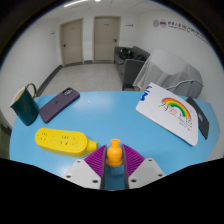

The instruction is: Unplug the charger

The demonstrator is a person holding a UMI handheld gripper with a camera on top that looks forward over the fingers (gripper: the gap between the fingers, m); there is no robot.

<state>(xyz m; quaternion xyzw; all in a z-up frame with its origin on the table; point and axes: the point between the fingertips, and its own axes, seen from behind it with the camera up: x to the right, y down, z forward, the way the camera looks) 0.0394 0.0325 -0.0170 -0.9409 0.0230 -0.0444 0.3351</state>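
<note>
An orange charger plug (114, 154) stands between my purple pads (97, 160), and both fingers press on it. My gripper (114, 160) holds it above the blue table (110, 115), clear of the strip. A yellow power strip (65, 141) lies flat on the table just left of my fingers, with nothing plugged into its visible sockets. No cable shows on the plug.
A dark green pouch (24, 104) and a purple phone (60, 100) lie at the far left. A white card with a rainbow print (172, 108) lies at the right, next to a dark flat object (203, 122). Beyond the table are a grey floor and doors.
</note>
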